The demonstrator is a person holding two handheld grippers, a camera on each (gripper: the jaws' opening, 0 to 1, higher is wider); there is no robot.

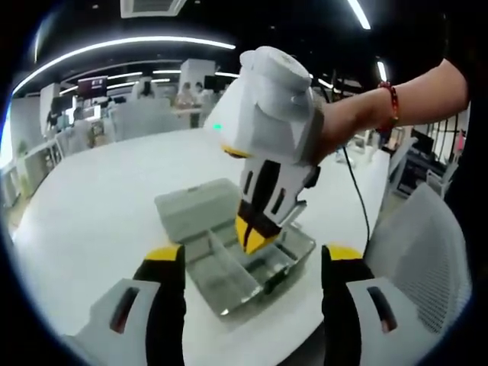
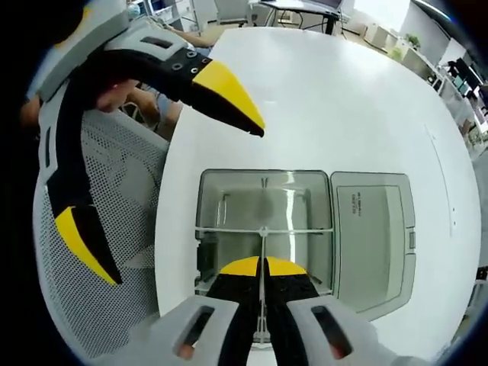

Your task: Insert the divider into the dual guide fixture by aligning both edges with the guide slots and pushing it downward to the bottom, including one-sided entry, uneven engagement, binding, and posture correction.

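Right gripper [image 2: 261, 267] is pinched shut on the divider [image 2: 261, 242], long axis running straight ahead into the box [image 2: 263, 183] (left gripper [image 1: 252, 263] gaping, idle).

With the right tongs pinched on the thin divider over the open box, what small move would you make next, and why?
Probably a gentle straight push down. The right tongs are shut on the divider, which stands on edge along the middle of the clear box and meets the cross partition. The left tongs are open and hang clear of the box, so they could steady it if it binds.
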